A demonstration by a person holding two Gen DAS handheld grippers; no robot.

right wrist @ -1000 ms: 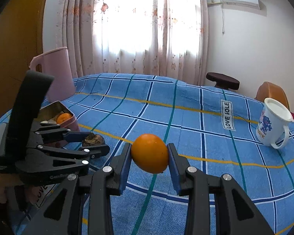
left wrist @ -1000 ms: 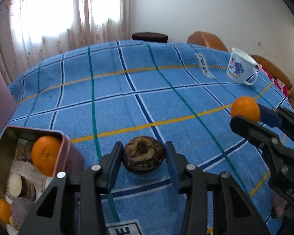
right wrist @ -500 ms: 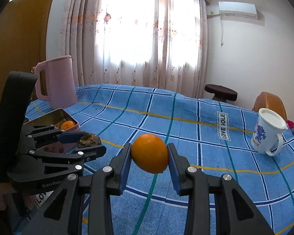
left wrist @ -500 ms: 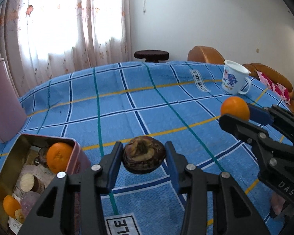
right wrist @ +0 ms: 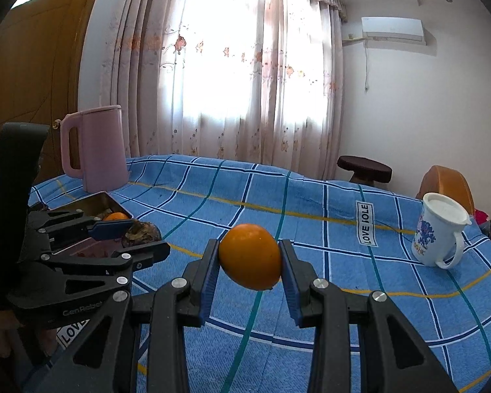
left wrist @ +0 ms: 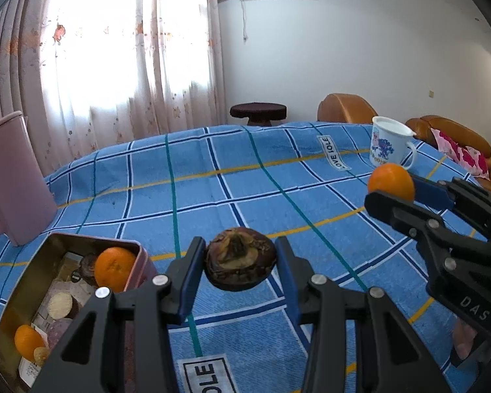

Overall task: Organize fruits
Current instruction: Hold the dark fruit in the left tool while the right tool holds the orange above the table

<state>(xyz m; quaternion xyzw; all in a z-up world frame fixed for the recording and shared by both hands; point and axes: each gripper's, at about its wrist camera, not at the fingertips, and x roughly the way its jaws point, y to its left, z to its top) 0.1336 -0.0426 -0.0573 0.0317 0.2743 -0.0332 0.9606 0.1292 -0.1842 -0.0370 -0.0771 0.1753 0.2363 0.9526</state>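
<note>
My left gripper [left wrist: 240,267] is shut on a dark brown, dried-looking fruit [left wrist: 240,262] and holds it above the blue checked cloth, just right of a pink metal tin [left wrist: 13,311]. The tin holds oranges [left wrist: 114,268] and other pieces. My right gripper [right wrist: 249,263] is shut on an orange [right wrist: 250,255], also held above the cloth. In the left wrist view the right gripper and its orange [left wrist: 391,181] are at the right. In the right wrist view the left gripper [right wrist: 137,237] with the brown fruit [right wrist: 142,234] is at the left, by the tin [right wrist: 95,201].
A pink kettle [right wrist: 96,150] stands at the table's far left behind the tin. A white mug with a blue print [right wrist: 440,232] stands at the far right. A "LOVE" label [right wrist: 365,219] is sewn on the cloth. Chairs and a dark stool [right wrist: 365,167] stand beyond the table.
Both grippers have lifted, each with its fruit still held; the brown fruit has left the cloth. The views have tilted up, showing more of the room.
</note>
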